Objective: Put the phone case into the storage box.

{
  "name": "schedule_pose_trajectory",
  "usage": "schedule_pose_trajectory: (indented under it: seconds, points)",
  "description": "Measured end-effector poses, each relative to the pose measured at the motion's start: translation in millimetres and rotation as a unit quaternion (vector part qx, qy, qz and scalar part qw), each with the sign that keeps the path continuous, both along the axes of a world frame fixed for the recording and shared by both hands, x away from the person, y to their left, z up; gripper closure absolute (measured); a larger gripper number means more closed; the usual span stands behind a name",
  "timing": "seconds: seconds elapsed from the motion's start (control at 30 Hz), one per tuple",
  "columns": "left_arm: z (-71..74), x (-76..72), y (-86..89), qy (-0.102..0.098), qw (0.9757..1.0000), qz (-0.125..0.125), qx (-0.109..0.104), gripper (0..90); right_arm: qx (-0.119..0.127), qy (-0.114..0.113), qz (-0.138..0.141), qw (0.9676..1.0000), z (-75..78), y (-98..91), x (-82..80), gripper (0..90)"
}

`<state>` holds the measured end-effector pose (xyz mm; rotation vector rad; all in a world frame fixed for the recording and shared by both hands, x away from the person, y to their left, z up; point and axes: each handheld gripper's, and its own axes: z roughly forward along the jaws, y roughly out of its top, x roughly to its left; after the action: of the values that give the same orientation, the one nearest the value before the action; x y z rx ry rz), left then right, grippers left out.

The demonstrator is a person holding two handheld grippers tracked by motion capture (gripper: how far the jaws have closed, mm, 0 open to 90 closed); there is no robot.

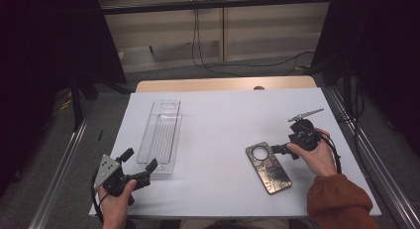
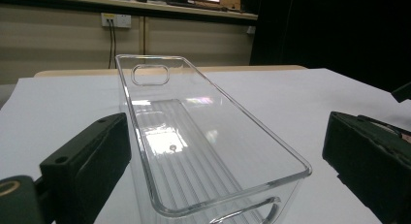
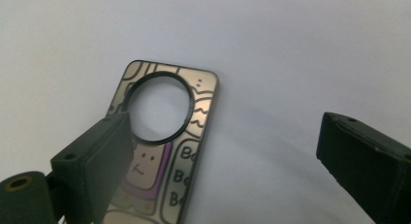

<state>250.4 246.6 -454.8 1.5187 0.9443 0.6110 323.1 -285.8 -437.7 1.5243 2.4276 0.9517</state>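
Cables hang down the back wall beyond the table (image 1: pixel 223 115), and a socket sits on that wall above them in the left gripper view. On the white table we see two things, well apart: a clear plastic tray (image 1: pixel 161 137) on the left side, lying lengthwise away from us, and a phone case (image 1: pixel 268 167) with cartoon drawings and a round camera hole on the right side, lying flat. Nothing stands between the two.

In the right gripper view the phone case (image 3: pixel 165 146) is cut off at the bottom edge, and the left finger covers its lower left part, so we cannot read the lettering in full. In the left gripper view the clear plastic tray (image 2: pixel 194 136) shows its ribbed floor and a handle slot at the far end; its near end runs out of the picture.

The left gripper (image 1: pixel 138 162) rests low in the person's hand at the near left edge of the table, its fingers spread wide and aimed at the tray's near end, not touching it. The right gripper (image 1: pixel 281 149) is held in the other hand, an orange sleeve behind it, pointing leftward at the case's upper end. Its fingers stand open, with the case below them and free of both pads.
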Motion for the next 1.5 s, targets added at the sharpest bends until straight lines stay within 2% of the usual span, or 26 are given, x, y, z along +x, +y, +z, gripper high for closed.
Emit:
schedule_pose_trajectory:
  seconds: [0.03, 0.17, 0.2, 0.3, 0.33, 0.5, 0.53, 0.7, 0.87, 1.03, 1.1, 1.2, 1.43, 1.5]
  points:
    - [0.1, -0.1, 0.0, 0.000, 1.0000, 0.000, 0.000, 3.5, 0.001, -0.004, 0.003, 1.0000, 0.3, 0.4, -1.5, 5.8]
    - [0.2, -0.3, -0.1, 0.000, 1.0000, -0.001, 0.000, 3.5, 0.012, 0.006, 0.008, 0.9999, 2.9, 1.0, -8.9, 5.8]
    - [0.3, -0.3, -0.1, 0.000, 1.0000, -0.001, 0.000, 3.5, 0.013, 0.003, 0.008, 0.9999, 2.5, 1.2, -10.2, 5.8]
    - [0.3, -0.3, -0.1, 0.000, 1.0000, -0.001, 0.000, 3.5, 0.006, 0.013, 0.001, 0.9999, 2.4, 1.9, -16.0, 4.9]
    - [0.3, -0.2, 0.0, 0.000, 1.0000, -0.001, -0.001, 3.5, 0.006, 0.024, -0.007, 0.9997, 3.2, 2.9, -18.0, 5.3]
    - [0.6, -0.5, -0.2, 0.000, 1.0000, 0.001, 0.002, 3.4, -0.004, 0.028, -0.003, 0.9996, 1.8, 5.5, -21.6, 4.9]
    - [0.4, -0.2, 0.0, -0.001, 1.0000, -0.002, 0.000, 3.5, -0.004, 0.034, -0.009, 0.9994, 2.2, 7.1, -22.6, 4.7]
    - [0.4, -0.5, 0.3, 0.001, 1.0000, 0.000, -0.001, 3.5, -0.010, 0.054, -0.001, 0.9985, -0.2, 16.7, -26.0, 5.7]
    - [0.4, -1.1, 0.2, 0.001, 1.0000, 0.000, -0.001, 3.5, -0.032, 0.063, 0.022, 0.9973, -6.5, 28.1, -25.7, 6.2]
    - [0.2, -0.5, 0.0, 0.002, 1.0000, -0.001, 0.001, 3.4, -0.051, 0.078, 0.034, 0.9951, -10.0, 39.9, -26.1, 7.1]
    - [-0.1, -0.5, -0.4, 0.002, 1.0000, -0.001, -0.001, 3.5, -0.050, 0.074, 0.035, 0.9954, -12.0, 43.9, -25.3, 7.5]
    - [0.3, -0.9, 0.0, 0.002, 1.0000, 0.000, 0.002, 3.4, -0.064, 0.086, 0.031, 0.9937, -13.0, 50.2, -24.3, 8.1]
    - [-0.2, -0.9, 1.1, 0.002, 1.0000, -0.002, 0.002, 3.5, -0.077, 0.084, 0.041, 0.9926, -20.4, 60.6, -19.1, 7.3]
    - [-0.2, -0.7, 1.0, 0.002, 1.0000, 0.000, 0.001, 3.4, -0.080, 0.097, 0.033, 0.9915, -20.6, 63.0, -19.7, 6.3]
